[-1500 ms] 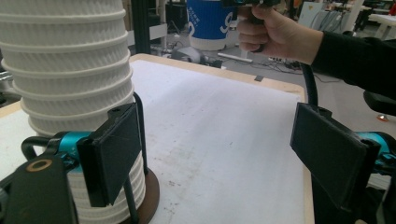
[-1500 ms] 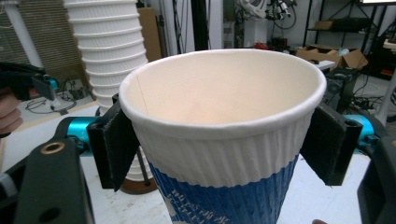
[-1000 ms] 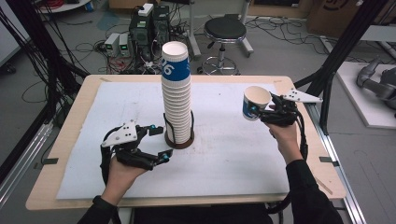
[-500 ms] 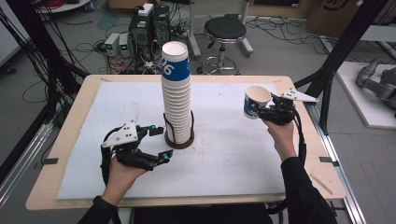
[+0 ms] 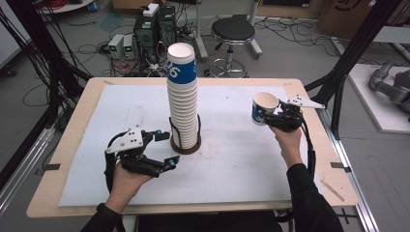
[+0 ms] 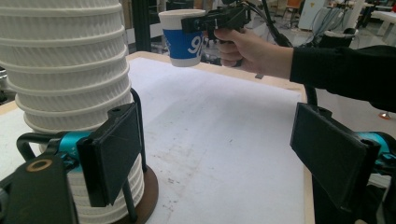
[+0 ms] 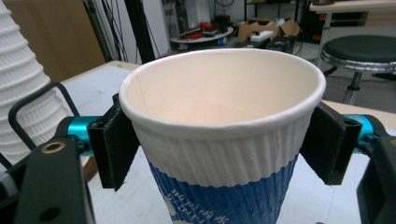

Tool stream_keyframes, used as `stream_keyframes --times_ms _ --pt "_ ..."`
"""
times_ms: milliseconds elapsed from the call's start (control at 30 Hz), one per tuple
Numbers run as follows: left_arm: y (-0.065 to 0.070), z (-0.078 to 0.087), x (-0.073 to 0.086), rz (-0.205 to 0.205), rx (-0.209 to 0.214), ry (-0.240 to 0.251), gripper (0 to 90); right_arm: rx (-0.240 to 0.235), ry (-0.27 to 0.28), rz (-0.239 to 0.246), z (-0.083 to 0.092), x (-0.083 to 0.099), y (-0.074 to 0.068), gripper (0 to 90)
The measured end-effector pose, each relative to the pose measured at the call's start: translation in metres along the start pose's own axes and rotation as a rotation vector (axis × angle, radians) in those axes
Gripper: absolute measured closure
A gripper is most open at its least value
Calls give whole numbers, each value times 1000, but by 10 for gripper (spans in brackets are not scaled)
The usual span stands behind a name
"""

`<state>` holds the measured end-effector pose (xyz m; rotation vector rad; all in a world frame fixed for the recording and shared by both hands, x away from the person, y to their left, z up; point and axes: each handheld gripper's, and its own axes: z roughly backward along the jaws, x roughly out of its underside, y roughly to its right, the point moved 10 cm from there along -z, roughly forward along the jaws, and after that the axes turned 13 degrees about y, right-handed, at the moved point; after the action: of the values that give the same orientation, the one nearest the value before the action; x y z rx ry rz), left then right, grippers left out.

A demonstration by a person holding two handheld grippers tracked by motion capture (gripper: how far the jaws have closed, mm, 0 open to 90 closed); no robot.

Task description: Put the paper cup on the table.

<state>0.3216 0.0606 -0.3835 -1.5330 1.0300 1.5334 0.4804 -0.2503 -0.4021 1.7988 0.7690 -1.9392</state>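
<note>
White-sheeted wooden table [image 5: 72,145], stool [image 5: 233,32] behind; left tool [image 5: 164,150] spread, right tool [image 5: 270,116] pinching cup [image 5: 263,107].

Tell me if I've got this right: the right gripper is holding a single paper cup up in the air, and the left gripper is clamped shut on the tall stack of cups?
Not quite. The left gripper is open beside the stack of cups, as the left gripper view shows. The right gripper does hold one paper cup aloft.

A tall cup stack [image 5: 183,99] in its wire holder [image 5: 185,140] stands mid-table [image 5: 63,145], the sole obstacle. Bare white mat [image 5: 237,154] lies open between it and the right gripper [image 5: 273,117]. The left gripper [image 5: 164,150] sits just beside the stack's base.
</note>
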Motion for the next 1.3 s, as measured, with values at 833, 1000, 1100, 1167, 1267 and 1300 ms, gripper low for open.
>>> stream_keyframes --times_ms 833,1000,1100,1167,1267,1300 --pt "2 -2 4 -2 4 -7 163 56 -27 -5 5 39 15 218" --pt "2 -2 3 -1 0 -3 163 65 -30 -8 3 47 16 218" --pt "3 -2 4 -1 4 -4 163 68 -33 5 1 49 16 218" --pt "3 -2 4 -4 4 -7 163 77 -33 1 0 51 17 218" --pt "3 -3 5 -1 4 -6 163 87 -32 2 -3 54 19 218" --pt "3 -3 5 -1 4 -7 163 91 -34 5 -4 55 20 218"
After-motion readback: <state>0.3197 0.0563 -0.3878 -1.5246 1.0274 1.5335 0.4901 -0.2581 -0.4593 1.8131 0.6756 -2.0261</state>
